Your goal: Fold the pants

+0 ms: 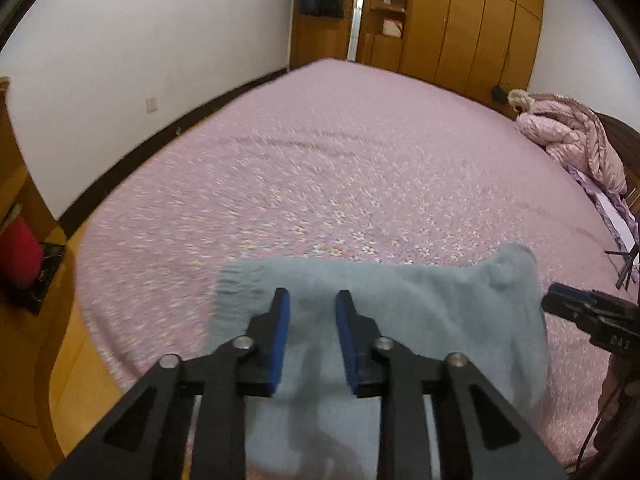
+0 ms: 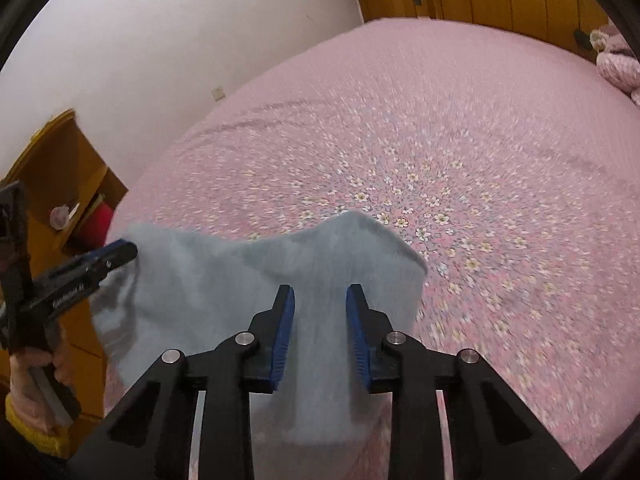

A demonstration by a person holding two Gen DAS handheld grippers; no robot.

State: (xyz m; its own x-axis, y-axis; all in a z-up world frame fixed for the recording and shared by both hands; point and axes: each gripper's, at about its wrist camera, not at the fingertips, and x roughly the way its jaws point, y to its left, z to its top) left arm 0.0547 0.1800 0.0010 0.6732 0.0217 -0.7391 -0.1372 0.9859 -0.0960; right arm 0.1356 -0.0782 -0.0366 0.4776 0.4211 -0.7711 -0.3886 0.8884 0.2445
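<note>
A pink floral bedspread (image 1: 340,152) covered the bed, wooden wardrobes (image 1: 472,28) beyond. Both the left gripper (image 1: 312,300) and right gripper (image 2: 320,296) stood spread above the pale blue pants (image 2: 224,280).

my left gripper (image 1: 312,300): jaws apart over light-blue pants (image 1: 400,320) | pants on pink floral bed (image 1: 320,160) | right gripper (image 1: 560,300) at pants' right edge

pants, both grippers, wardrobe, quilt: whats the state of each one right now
pants: light blue, bunched on the bed, not flat
left gripper: jaws open, nothing clamped
right gripper: jaws open, nothing clamped
wardrobe: doors shut
pink quilt: heaped at the far edge of the bed
</note>
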